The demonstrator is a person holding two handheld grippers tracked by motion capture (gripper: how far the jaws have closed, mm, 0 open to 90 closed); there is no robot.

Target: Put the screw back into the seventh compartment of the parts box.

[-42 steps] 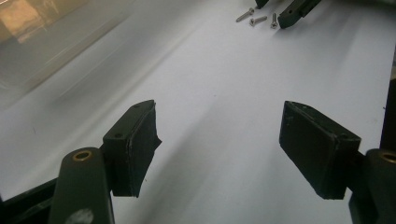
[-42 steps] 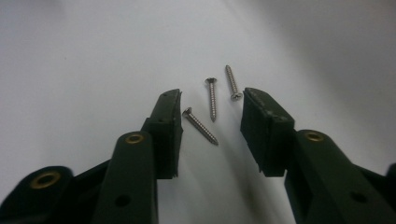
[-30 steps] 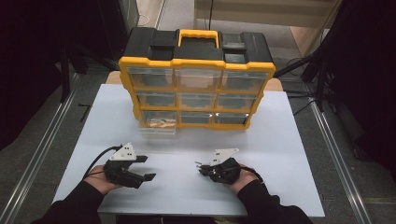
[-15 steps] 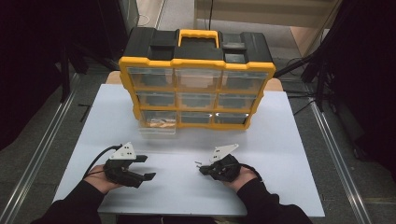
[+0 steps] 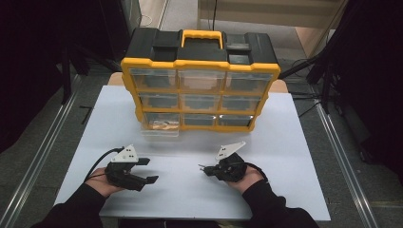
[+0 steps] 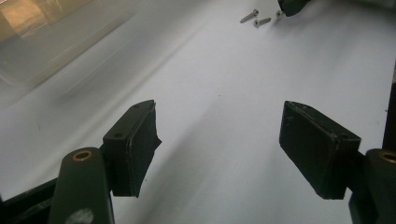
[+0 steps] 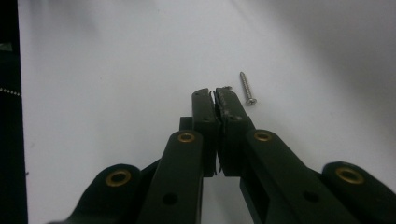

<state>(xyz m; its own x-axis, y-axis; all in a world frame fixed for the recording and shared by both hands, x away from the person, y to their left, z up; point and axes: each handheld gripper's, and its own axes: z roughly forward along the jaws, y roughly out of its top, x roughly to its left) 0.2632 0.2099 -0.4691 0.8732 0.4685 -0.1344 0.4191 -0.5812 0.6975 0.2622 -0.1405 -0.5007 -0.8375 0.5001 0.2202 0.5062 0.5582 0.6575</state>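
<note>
High view: left gripper (image 5: pixel 148 171) jaws wide apart, empty; right gripper (image 5: pixel 203 168) pinched closed on the white table (image 5: pixel 294 156), before the yellow-framed drawer organizer (image 5: pixel 199 92) with one clear drawer (image 5: pixel 160 126) pulled out.

Left gripper view: two screws (image 6: pixel 254 18) lie far off.

Right gripper view: jaws together, apparently nipping a small screw (image 7: pixel 227 87); another screw (image 7: pixel 247 88) lies just beside. Light, stiff, slippery; best pinched across the shank. Surroundings dark.

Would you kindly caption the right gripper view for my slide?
Right gripper, jaws shut, beside a loose screw on the white table.
</note>
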